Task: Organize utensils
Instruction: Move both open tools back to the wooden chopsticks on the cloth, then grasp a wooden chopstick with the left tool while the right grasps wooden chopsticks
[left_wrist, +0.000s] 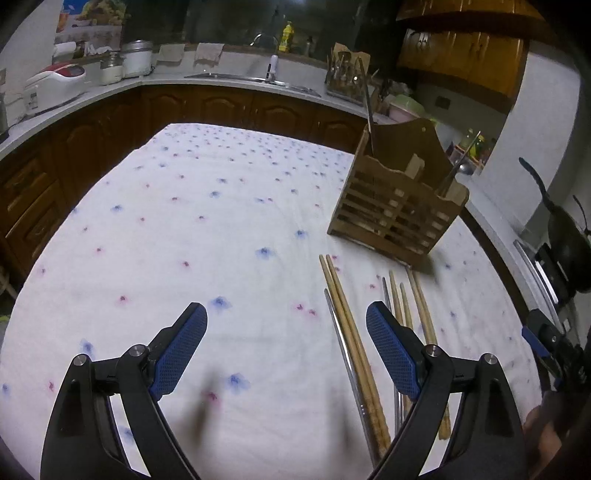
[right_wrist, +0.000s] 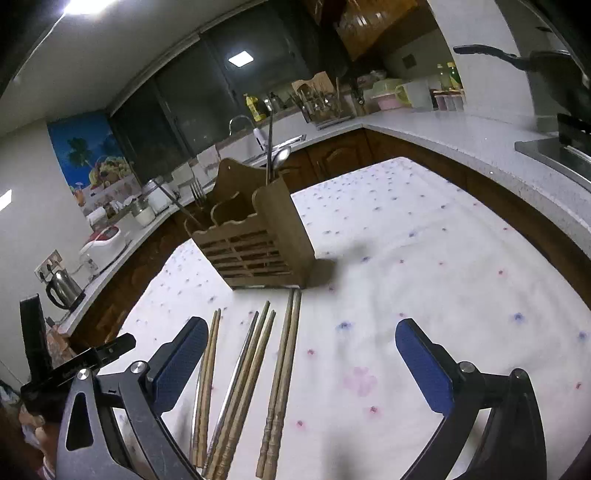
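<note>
the right gripper (right_wrist: 301, 350) hangs over the flowered tablecloth (right_wrist: 424, 258) with its jaws wide apart and nothing between the blue pads (right_wrist: 424, 365). the wooden utensil holder (right_wrist: 255, 240) stands on the cloth ahead. just in front of the holder lie wooden chopsticks (right_wrist: 280, 365) in loose pairs, one metal chopstick (right_wrist: 238, 363) among them. a fork (right_wrist: 197, 192) and a spoon (right_wrist: 282, 157) stand in the holder.

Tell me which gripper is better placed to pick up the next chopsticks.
Probably right: the wooden chopsticks lie between the open right gripper fingers. The open left gripper frames mostly bare cloth.
</note>
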